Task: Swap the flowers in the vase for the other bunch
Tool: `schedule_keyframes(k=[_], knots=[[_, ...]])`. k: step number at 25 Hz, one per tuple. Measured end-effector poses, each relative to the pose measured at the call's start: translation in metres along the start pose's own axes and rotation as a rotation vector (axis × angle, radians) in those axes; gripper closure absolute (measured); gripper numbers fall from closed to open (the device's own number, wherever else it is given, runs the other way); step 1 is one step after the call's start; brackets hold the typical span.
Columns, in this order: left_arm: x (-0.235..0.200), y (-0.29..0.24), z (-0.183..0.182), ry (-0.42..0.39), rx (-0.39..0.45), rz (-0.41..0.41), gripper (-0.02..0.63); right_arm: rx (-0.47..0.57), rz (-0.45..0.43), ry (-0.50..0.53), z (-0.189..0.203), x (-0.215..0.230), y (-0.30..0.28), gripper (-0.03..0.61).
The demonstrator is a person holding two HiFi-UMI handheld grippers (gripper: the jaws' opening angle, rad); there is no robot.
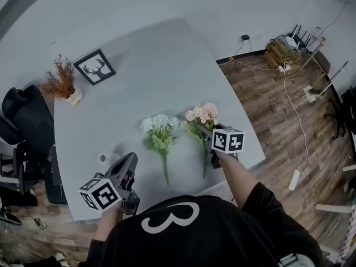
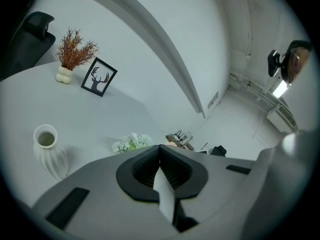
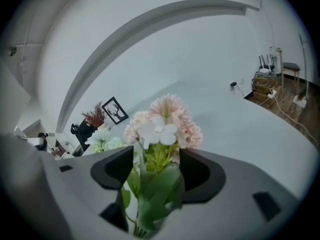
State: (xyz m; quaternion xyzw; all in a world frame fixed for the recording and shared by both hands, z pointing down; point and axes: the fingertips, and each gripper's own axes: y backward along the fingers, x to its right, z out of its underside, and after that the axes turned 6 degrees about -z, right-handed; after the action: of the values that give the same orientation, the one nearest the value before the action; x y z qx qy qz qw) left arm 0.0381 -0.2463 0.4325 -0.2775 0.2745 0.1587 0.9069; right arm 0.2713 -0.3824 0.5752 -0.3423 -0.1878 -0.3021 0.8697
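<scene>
Two bunches of flowers lie side by side on the grey table. The white bunch is on the left, its stem pointing toward me. The pink bunch is on the right. My right gripper hangs over its stem, jaws open; in the right gripper view the pink blooms and green leaves stand between the spread jaws of the right gripper, whose pads do not press on them. The ribbed white vase stands empty, left of my left gripper, which is shut and holds nothing. The vase is partly hidden behind that gripper.
A framed deer picture and a dried plant in a small pot stand at the table's far left. A black chair is beside the left edge. Cables and a power strip lie on the wooden floor to the right.
</scene>
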Motion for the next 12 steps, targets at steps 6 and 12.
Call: schedule_keyframes(k=[6,12], knots=[[0.001,0.018,0.000,-0.004,0.013,0.025,0.601,0.074,0.085,0.038,-0.010,-0.005,0.018,0.210],[0.001,0.047,0.000,-0.020,0.029,0.044,0.601,0.102,0.251,0.243,-0.023,-0.021,0.051,0.186]])
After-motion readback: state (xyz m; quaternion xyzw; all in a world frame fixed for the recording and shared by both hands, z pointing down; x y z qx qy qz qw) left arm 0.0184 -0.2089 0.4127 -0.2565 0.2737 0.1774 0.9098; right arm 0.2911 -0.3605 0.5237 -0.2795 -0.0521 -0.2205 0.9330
